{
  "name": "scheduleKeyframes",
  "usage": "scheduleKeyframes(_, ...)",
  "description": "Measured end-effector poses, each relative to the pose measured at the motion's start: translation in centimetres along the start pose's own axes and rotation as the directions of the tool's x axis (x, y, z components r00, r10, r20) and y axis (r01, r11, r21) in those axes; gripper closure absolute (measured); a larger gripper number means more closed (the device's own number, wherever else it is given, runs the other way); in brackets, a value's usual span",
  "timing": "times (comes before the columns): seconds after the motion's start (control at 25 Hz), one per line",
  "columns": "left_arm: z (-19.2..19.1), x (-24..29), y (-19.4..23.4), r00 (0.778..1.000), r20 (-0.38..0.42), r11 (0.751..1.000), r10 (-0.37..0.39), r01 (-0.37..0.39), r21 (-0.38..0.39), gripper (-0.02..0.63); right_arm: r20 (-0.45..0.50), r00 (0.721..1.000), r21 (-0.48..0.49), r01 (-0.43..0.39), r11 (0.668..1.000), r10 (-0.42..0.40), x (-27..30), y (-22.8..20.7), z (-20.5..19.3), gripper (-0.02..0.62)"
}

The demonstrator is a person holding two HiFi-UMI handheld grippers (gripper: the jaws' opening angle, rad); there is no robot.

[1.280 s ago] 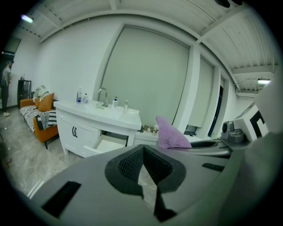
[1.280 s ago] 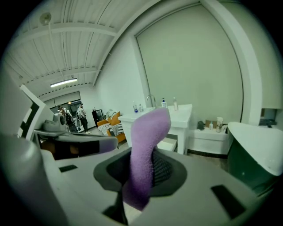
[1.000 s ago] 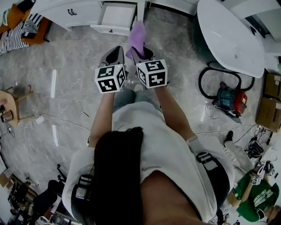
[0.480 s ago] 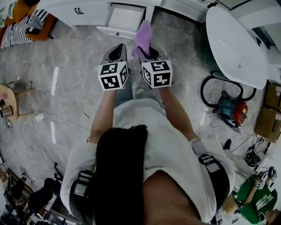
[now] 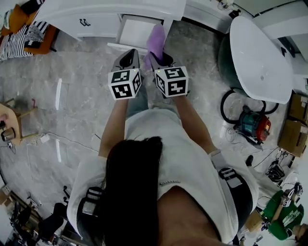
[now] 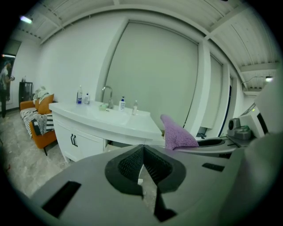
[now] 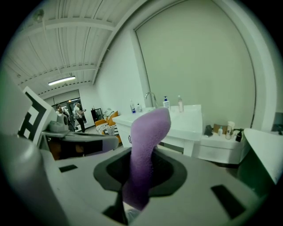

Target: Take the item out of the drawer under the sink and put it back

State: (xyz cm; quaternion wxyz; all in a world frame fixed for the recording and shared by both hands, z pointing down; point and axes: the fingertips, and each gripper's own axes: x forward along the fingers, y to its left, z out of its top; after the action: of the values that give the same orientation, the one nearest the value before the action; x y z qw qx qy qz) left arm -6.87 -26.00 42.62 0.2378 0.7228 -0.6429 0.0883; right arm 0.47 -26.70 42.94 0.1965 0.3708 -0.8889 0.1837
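At twelve o'clock, just short of the open drawer (image 5: 136, 30), I see my right gripper (image 5: 158, 58) clamped on the upright purple cloth (image 5: 155, 39), and at its nine o'clock my left gripper (image 5: 127, 58), jaws together, empty.

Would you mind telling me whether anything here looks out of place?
The drawer under the sink stands pulled open, and the purple cloth sticks up from the right gripper's jaws instead of lying inside. Nothing looks spilled or damaged.

I read a purple cloth (image 7: 146, 145), a white vanity (image 5: 72, 9), grey veined floor (image 5: 72, 105), an orange sofa (image 5: 49, 37) with black-and-white stripes, and a red-and-teal vacuum (image 5: 253, 121).
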Motion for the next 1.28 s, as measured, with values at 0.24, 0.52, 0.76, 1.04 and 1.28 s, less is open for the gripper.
scheduleKeyframes(0.24,1.0,3.9,4.6,0.999,-0.048,1.000,-0.003,0.002,-0.020,0.603,-0.048,0.999,0.014,0.006,1.000,-0.005,6.1,-0.7,1.4,0.491)
scheduleKeyframes(0.52,1.8,7.5,8.6,0.995,-0.093,0.999,-0.018,0.014,-0.048,0.603,-0.090,0.996,0.029,0.031,0.999,-0.029,11.6,-1.2,2.8,0.491)
scheduleKeyframes(0.76,1.0,10.7,10.6,0.988,-0.148,0.998,-0.052,0.046,-0.045,0.603,-0.137,0.991,0.050,0.009,0.999,-0.003,16.1,-1.1,1.8,0.491)
scheduleKeyframes(1.04,-0.6,14.2,12.6,0.983,-0.178,0.996,-0.052,0.038,-0.084,0.603,-0.175,0.985,0.083,0.016,0.996,-0.001,20.5,-1.8,-0.2,0.491)
scheduleKeyframes(1.28,-2.2,17.5,16.3,0.984,-0.176,0.994,-0.023,0.003,-0.112,0.603,-0.226,0.974,0.080,0.022,0.997,-0.003,25.6,-2.1,-2.9,0.491)
